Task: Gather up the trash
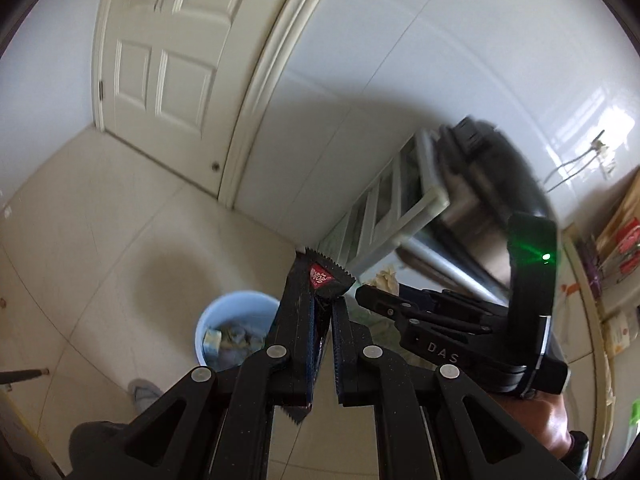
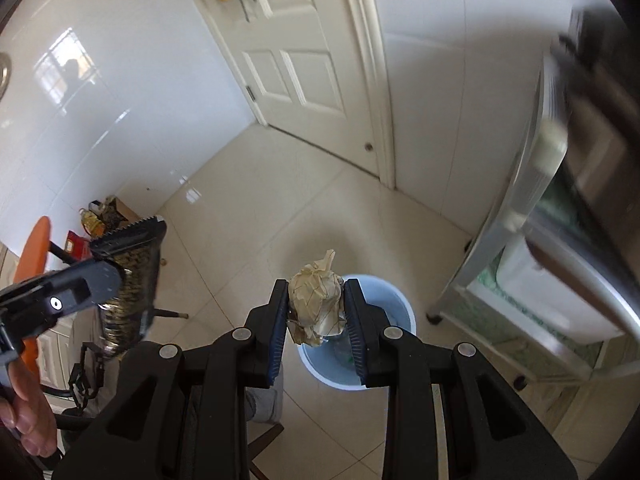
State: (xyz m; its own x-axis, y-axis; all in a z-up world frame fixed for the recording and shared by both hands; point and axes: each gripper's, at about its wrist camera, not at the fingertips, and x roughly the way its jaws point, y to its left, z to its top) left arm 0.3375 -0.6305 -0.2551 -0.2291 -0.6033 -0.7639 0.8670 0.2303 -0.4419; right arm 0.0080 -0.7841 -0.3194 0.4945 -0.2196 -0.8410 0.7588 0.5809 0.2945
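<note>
- Left wrist view: a dark wrapper is pinched in the closed left tongs, near the blue bin on the floor; 
- Right tongs are clamped on crumpled paper, held above the bin; 
- Both should be centred over the rim before release.

two grippers, one bin, one wrapper

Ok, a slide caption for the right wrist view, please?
Right hand-held gripper holds a crumpled paper ball above the blue bin; left hand-held gripper alongside grips a dark wrapper.
</note>
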